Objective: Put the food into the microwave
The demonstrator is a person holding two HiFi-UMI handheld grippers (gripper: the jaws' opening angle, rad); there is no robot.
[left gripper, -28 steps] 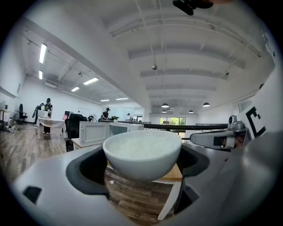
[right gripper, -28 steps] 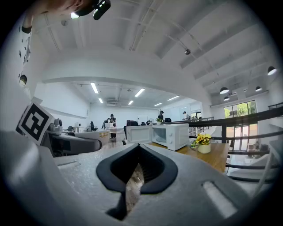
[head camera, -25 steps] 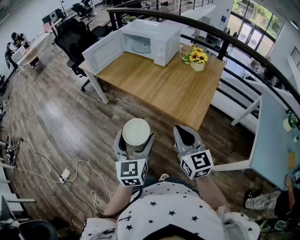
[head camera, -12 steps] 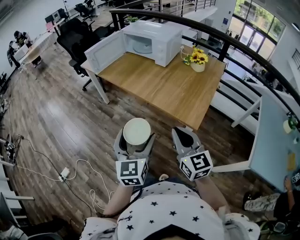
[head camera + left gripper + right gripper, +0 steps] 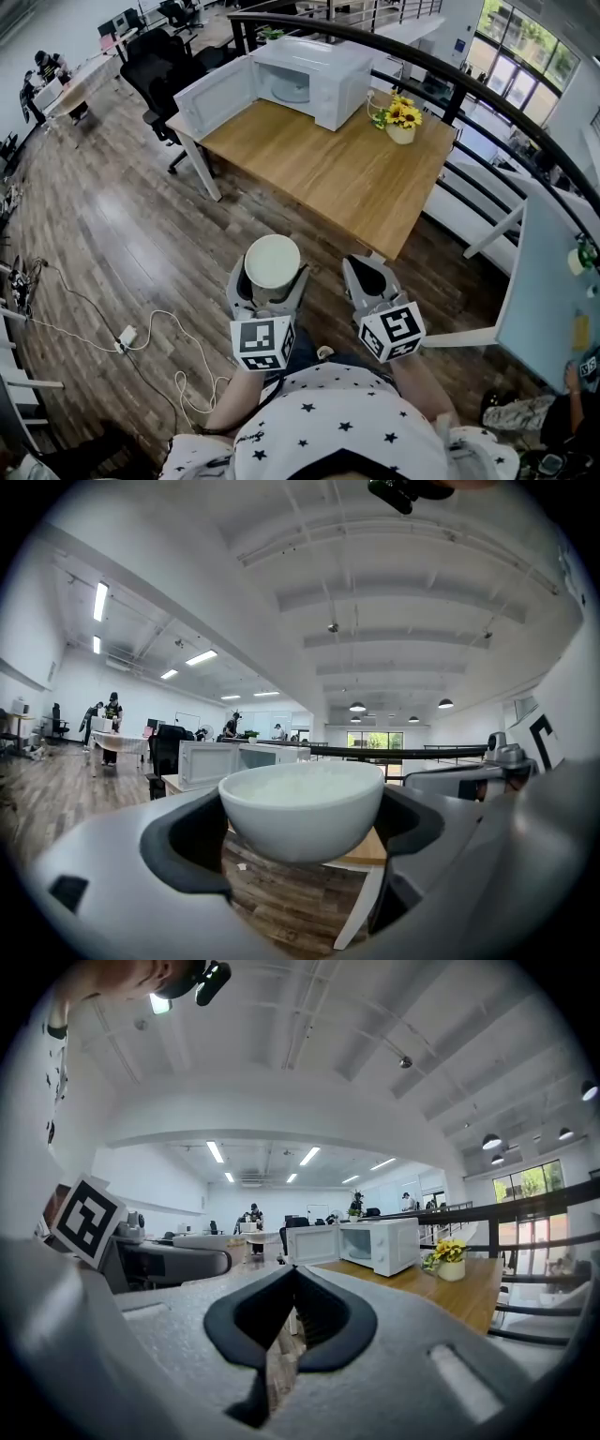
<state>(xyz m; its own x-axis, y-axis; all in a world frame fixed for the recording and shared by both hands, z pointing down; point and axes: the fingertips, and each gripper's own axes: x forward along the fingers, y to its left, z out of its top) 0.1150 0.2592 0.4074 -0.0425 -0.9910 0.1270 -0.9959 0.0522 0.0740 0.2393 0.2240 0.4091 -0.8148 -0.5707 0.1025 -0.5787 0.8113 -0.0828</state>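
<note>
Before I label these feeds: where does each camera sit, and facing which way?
Head view: on the head, steeply down on left gripper, right gripper, forearms, shirt, table.
Left gripper view: on it, forward along jaws shut on the bowl.
Right gripper view: on it, forward along shut, empty jaws.
Shared: all three show the microwave, door open.

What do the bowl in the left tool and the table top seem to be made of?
The bowl: probably glazed ceramic; smooth, plain white, softly glossy wall, though plastic is possible. The table top: wood or wood-look laminate; warm brown with faint grain lines, matte.
</note>
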